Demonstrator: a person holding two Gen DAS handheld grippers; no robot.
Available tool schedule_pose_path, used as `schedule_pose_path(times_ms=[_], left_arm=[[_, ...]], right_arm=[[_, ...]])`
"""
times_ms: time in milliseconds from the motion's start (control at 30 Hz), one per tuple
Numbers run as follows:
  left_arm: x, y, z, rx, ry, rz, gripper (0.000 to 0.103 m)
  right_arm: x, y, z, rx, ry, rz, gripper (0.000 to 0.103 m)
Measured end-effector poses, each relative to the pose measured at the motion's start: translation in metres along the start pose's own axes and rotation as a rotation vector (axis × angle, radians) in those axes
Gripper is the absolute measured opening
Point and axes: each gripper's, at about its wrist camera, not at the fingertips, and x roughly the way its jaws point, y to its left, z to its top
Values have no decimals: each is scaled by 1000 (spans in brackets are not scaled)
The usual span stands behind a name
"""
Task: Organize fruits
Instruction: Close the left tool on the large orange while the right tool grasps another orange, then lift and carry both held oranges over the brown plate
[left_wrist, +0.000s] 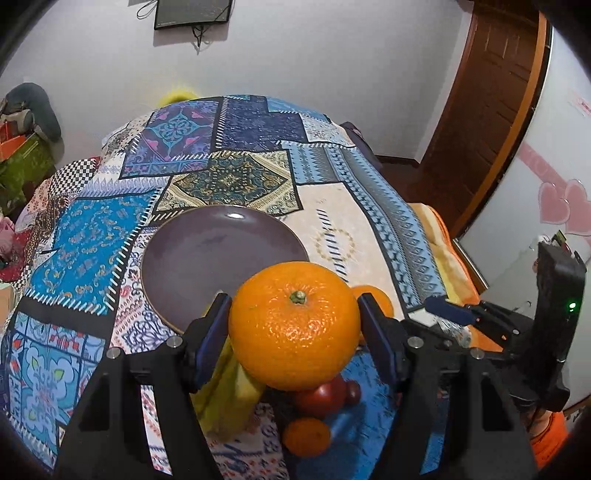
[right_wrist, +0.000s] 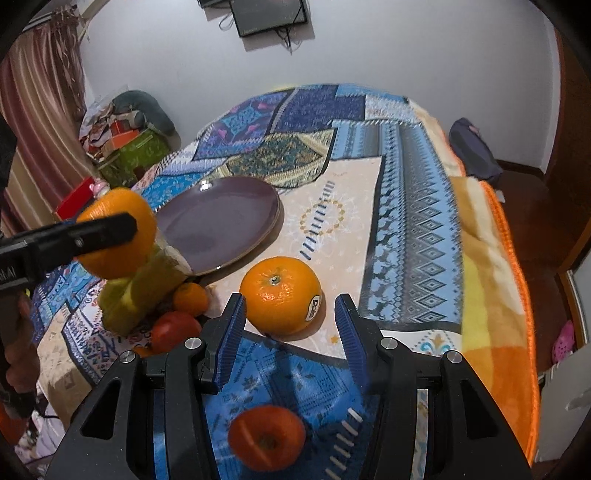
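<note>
My left gripper (left_wrist: 293, 325) is shut on a large orange (left_wrist: 294, 325) and holds it above the cloth, just near the front rim of an empty purple plate (left_wrist: 207, 258). In the right wrist view that held orange (right_wrist: 122, 229) is at the left, beside the plate (right_wrist: 221, 225). My right gripper (right_wrist: 291, 325) is open, with a second orange (right_wrist: 282, 295) carrying a sticker on the cloth just ahead, between its fingers. Yellow-green bananas (right_wrist: 144, 291), a small mandarin (right_wrist: 190, 298) and a red tomato (right_wrist: 173, 330) lie left of it. A reddish-orange fruit (right_wrist: 266, 437) lies under the right gripper.
The fruit lies on a patchwork cloth (left_wrist: 229, 173) over a bed with an orange blanket edge (right_wrist: 517, 295) at the right. Below the left gripper are bananas (left_wrist: 229, 395), tomatoes (left_wrist: 325, 395) and a mandarin (left_wrist: 306, 436). The right gripper's body (left_wrist: 554, 317) is at the right.
</note>
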Motion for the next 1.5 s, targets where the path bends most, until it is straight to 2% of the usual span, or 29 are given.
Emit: schedule_pose_path(times_ms=[200,333,500,633,800,1000,1500], left_arm=[[11,13,3,-14,4,-1,68],[16,17,2,-14,10,-2,68],[20,20,-1,-14,14,-2,68],[23,21,-3,-15,21,-6,68],[21,21,-4,-13,21,-5,68],[7,21,-3,-10,1,4,68],[-60,40,8,-9,-88,46,68]], right_arm=[[23,5,4,-19,54,15,47],[31,10,6,-51,77,-2,58],[41,14,6,-89,107,-26,66],[49,15,4,-102,141,-41,66],[48,13,4,-88,144,-38,64],[39,18,7,-80,127,-40,64],[-25,61,43,-88,-42,-27,64]])
